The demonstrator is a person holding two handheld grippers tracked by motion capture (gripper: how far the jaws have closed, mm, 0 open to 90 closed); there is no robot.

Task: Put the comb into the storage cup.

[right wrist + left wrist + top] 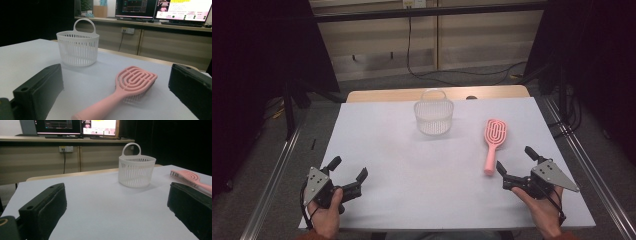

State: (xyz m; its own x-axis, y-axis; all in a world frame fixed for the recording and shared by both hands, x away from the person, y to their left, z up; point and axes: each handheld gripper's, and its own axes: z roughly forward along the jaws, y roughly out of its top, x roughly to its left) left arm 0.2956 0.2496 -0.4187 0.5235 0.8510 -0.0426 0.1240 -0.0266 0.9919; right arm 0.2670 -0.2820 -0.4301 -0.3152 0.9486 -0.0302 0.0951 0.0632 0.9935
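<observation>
Pink vented hairbrush [125, 92]: lies flat on table [412, 170], just ahead of spread right fingers [37, 95]. Likely light, rigid, slick plastic; grip at handle. Left fingers [42, 210] spread, holding nothing.

The left black two-jaw tool [348, 168] sits at about seven o'clock in the high view, held in the person's left hand [326, 212] — its jaws spread wide, gripping nothing. The right black two-jaw tool [515, 159] sits at about four o'clock in the right hand [542, 206] — jaws equally wide apart, pointing toward eleven o'clock.
</observation>
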